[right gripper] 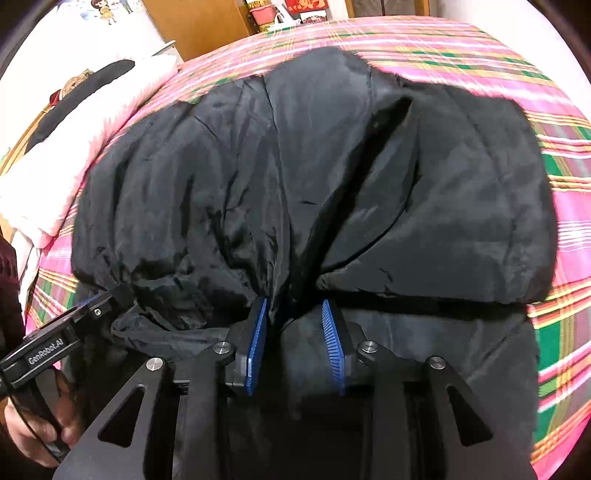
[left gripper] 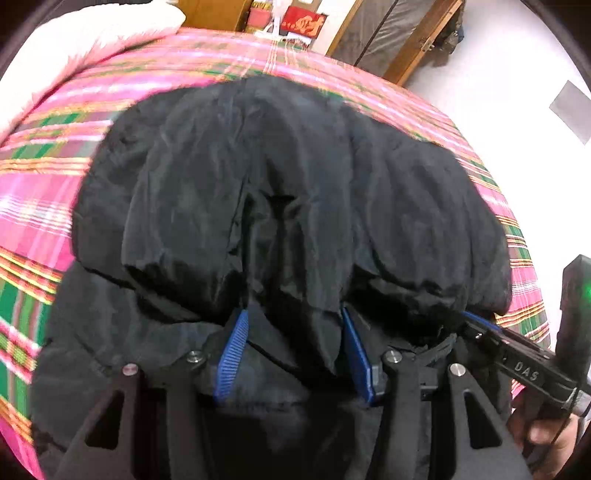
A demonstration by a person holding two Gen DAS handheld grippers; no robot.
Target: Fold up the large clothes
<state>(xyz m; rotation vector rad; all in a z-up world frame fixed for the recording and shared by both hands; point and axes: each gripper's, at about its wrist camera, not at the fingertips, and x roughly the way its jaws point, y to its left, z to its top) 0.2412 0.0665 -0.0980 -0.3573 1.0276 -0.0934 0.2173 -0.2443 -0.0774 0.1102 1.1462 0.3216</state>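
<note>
A large black puffy jacket (left gripper: 280,192) lies on a bed with a pink plaid cover (left gripper: 44,192). Its near part is folded over the rest. My left gripper (left gripper: 293,314) has its blue pads (left gripper: 232,350) apart with a bunched fold of the jacket between them. My right gripper (right gripper: 293,306) also grips a bunched fold of the jacket (right gripper: 295,177) between its blue pads (right gripper: 258,339). Each gripper shows in the other's view, the right one at the left wrist view's right edge (left gripper: 517,362), the left one at the right wrist view's left edge (right gripper: 59,339). Both hold the same hem side by side.
White pillows (left gripper: 92,40) lie at the bed's far left, also in the right wrist view (right gripper: 92,122). Wooden furniture (left gripper: 402,40) and red items (left gripper: 303,20) stand beyond the bed. A white floor (left gripper: 498,85) lies to the right of the bed.
</note>
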